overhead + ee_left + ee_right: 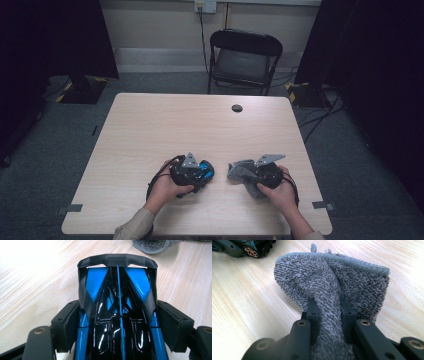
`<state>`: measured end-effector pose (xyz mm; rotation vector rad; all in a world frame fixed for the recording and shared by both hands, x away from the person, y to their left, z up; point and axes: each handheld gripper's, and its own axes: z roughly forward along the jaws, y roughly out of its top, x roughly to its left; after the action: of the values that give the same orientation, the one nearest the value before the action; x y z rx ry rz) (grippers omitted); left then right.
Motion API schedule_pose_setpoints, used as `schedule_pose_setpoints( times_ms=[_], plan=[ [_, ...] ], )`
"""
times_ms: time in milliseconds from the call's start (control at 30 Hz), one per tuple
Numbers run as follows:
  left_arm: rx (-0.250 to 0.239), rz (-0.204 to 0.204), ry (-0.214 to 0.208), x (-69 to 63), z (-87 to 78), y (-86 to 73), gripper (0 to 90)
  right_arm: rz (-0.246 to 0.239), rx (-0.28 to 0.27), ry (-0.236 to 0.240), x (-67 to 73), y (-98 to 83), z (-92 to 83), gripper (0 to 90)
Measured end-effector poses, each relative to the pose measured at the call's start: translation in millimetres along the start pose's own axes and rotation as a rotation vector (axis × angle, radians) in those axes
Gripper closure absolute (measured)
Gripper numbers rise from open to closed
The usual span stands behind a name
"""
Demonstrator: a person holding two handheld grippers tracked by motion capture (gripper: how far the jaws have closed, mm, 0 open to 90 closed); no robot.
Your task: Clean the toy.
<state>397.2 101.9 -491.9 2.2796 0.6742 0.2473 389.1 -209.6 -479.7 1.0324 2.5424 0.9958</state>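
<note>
Toy car [117, 312], a glossy black and blue racer with a rear wing, sits between the fingers [71, 322] of the left gripper [194, 172], low and just left of centre in the high view. In the left gripper view both pads stand against the car's flanks, so the grip looks clamped across the body behind the wing. Grey terry cloth [332, 290] hangs bunched from the right gripper [260, 172], low and right of centre in the high view; in the right gripper view its fingers [313, 312] are clenched on a twisted fold, with the rest fanning out ahead over the counter [200, 125]. Cloth and car lie near each other but apart, the cloth's edge showing at the top right of the left gripper view.

The work in hand looks like wiping the car with the cloth. Several things could go wrong from here. Shiny, tapering bodywork gives the pads little purchase, so a sideways push from the cloth could twist the car or squirt it out forward. Only a narrow fold is pinched, so dragging it over the wing may snag the loops there and pull the cloth free. A hard press could also bend the thin wing.
</note>
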Motion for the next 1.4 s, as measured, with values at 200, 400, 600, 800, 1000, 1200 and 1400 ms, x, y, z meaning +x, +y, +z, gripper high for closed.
schedule_pose_setpoints(
  times_ms=[200,400,600,800,1000,1200,1400],
  plan=[
    [-0.01,0.011,-0.007,-2.4,-4.7,2.3,25.4,0.002,0.005,-0.003,0.3,1.0,0.0,74.9],
    [0.001,0.036,-0.027,-10.1,-4.3,3.4,25.3,0.005,0.008,-0.012,1.8,5.5,0.4,75.0],
    [0.008,0.053,-0.038,-13.9,-4.9,4.9,25.3,0.02,-0.021,-0.03,6.3,18.1,3.2,75.2],
    [0.006,0.05,-0.065,-19.9,-3.6,6.6,25.3,0.033,-0.029,-0.064,13.5,33.4,13.8,75.1],
    [-0.004,0.054,-0.067,-23.4,-0.1,10.8,25.3,-0.022,-0.003,-0.023,36.9,49.6,36.4,75.1],
    [-0.022,0.022,-0.047,-21.7,0.5,10.0,25.3,-0.077,0.017,0.012,49.8,52.8,39.1,75.5],
    [-0.019,0.011,-0.041,-21.8,3.1,11.0,25.3,-0.097,0.022,0.048,52.8,47.3,32.5,75.9]
  ],
)
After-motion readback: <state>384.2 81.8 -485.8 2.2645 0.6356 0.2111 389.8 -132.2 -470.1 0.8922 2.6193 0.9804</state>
